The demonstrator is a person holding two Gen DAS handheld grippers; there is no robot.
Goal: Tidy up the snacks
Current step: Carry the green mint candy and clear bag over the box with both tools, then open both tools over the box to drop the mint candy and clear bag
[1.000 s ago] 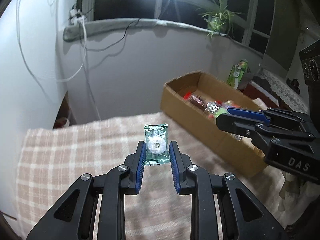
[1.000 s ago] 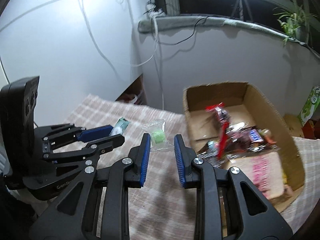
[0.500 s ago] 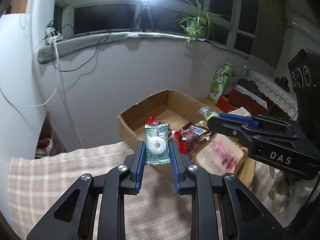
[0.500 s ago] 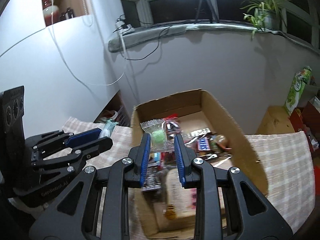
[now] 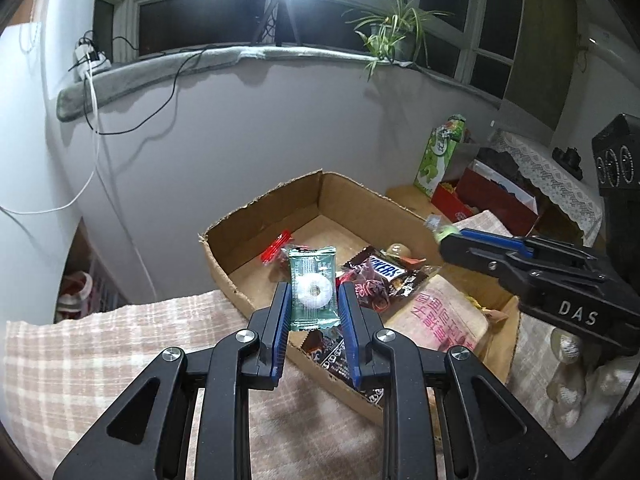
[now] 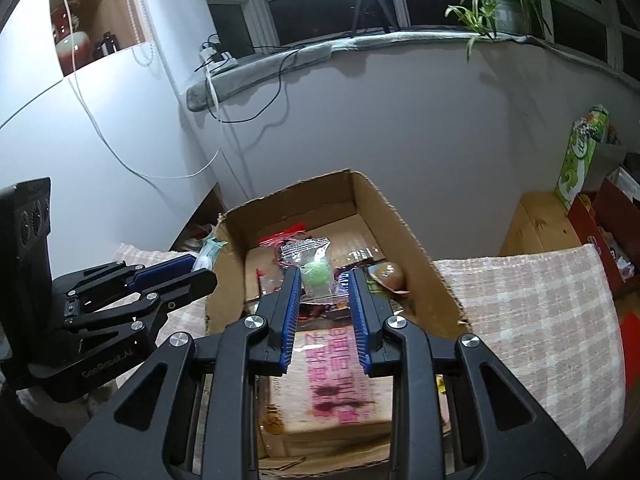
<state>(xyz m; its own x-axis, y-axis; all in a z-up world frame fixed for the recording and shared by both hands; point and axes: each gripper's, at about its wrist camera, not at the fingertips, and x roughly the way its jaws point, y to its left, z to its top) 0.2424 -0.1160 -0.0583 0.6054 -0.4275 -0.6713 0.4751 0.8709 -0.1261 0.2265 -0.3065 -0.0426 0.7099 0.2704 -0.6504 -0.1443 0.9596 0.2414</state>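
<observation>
Up close in the left wrist view, the left gripper [image 5: 313, 307] squeezes a green see-through packet with a white ring candy [image 5: 311, 289] between its blue pads. Just past its tips sits the open brown cardboard box [image 5: 262, 204] holding a Snickers bar [image 5: 385, 267], red wrappers and a pink-printed bag [image 5: 437, 317].

Next, the right wrist view shows the right gripper [image 6: 323, 295] pinching a clear packet with a green candy [image 6: 316, 271], held over that box. Only this view shows a wooden stool [image 6: 536, 226] beyond the right-hand side.

Home room by night; potted plant [image 5: 394, 36] on window ledge [image 5: 224, 58]; checked cloth [image 5: 100, 356] over desk; lace cover [image 5: 548, 168].
</observation>
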